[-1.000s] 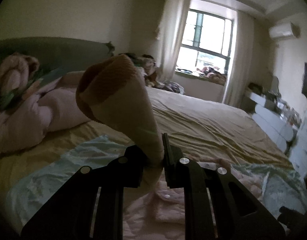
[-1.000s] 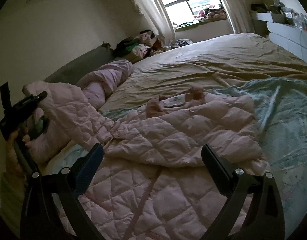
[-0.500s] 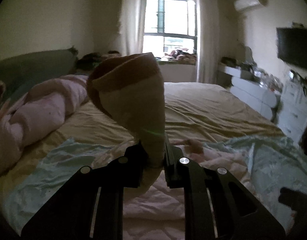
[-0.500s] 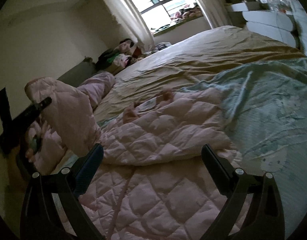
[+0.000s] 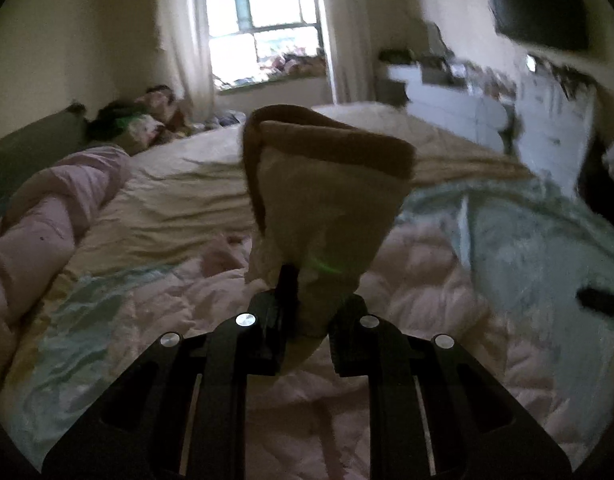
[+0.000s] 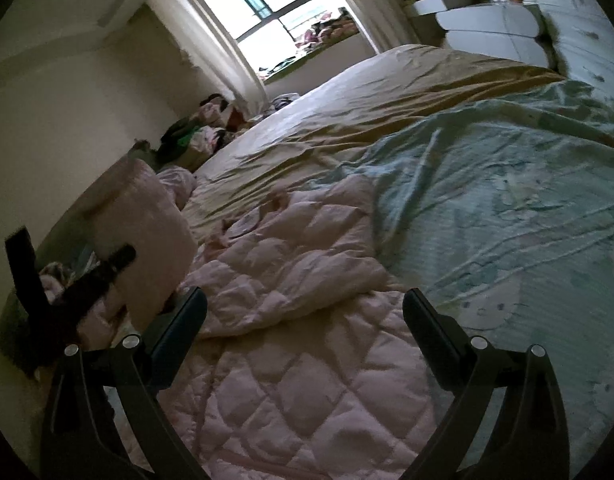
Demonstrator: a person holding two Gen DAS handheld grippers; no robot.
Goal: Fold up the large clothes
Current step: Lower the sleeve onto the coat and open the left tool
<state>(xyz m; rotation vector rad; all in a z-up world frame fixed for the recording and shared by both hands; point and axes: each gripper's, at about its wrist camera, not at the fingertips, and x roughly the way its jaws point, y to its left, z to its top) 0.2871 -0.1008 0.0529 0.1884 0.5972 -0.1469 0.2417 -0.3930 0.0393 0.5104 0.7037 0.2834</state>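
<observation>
Two grippers are at work over a wide bed with a tan sheet (image 6: 387, 96). No container shows close by; the nearest storage is a run of white drawers (image 5: 547, 120) along the far wall, with small clutter on top too blurred to name.

The task's thing is a pale pink quilted jacket (image 6: 299, 380), spread flat on the bed on top of a mint-green patterned blanket (image 6: 507, 208). Its long axis runs from the near edge of the bed away toward the window (image 6: 267, 12), with the collar end farthest off. One part of it is folded back over the body in a loose, rumpled layer.

The left gripper (image 5: 303, 316) has its fingers drawn tight together on the jacket's sleeve cuff (image 5: 327, 200). The cuff stands up from the jaws, its brown-trimmed opening pointing up and away toward the window, its lining a cream colour. In the right wrist view the same lifted sleeve (image 6: 147, 248) rises at the left side of the bed above the rest of the jacket.

The right gripper (image 6: 305, 332) hangs over the near part of the jacket body with its fingers spread wide and nothing between them.

A rolled pink duvet (image 5: 47, 220) lies along the headboard side, well apart from the jacket.
</observation>
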